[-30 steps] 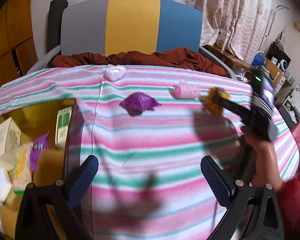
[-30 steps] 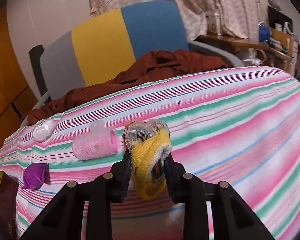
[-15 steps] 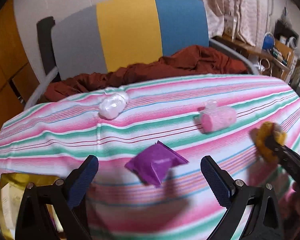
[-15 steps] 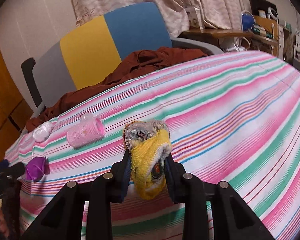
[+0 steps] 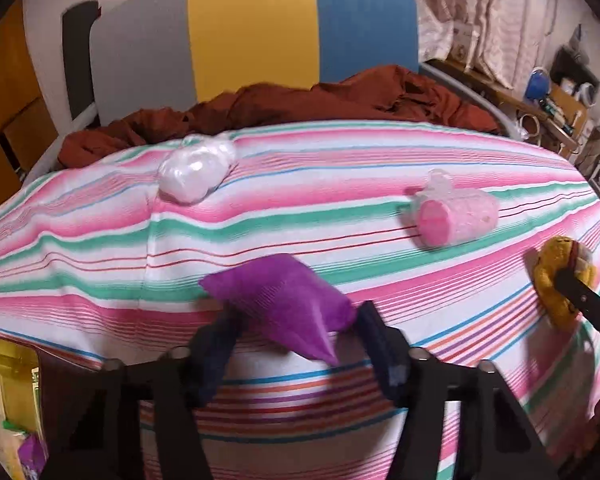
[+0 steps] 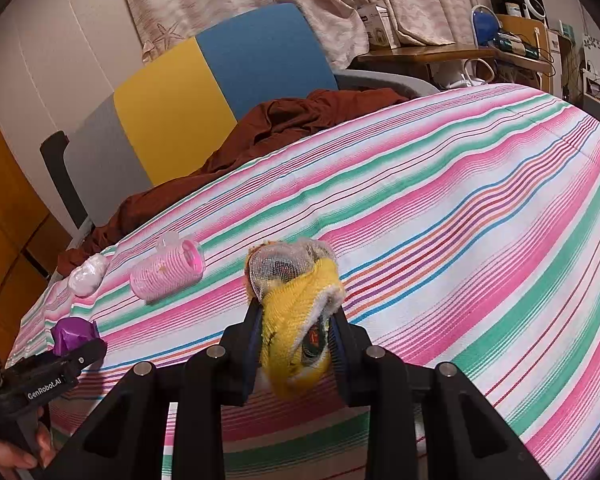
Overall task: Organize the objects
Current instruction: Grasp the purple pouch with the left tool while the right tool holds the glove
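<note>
Now the left gripper [image 5: 296, 328] has just been closing its jaws around the purple packet [image 5: 284, 300], which lies between the pads on the striped cloth [image 5: 340, 184]; they look to be touching its sides, though blur hides how firmly. This is the pick-up step. The right gripper [image 6: 296, 332] is clamped on a yellow cloth bundle [image 6: 296, 320]. Ahead of the left tool lie a white wad [image 5: 196, 172] and a pink roller [image 5: 456, 216]. Next comes a secure squeeze, then a lift toward the box [image 5: 4, 392] at its lower left.
</note>
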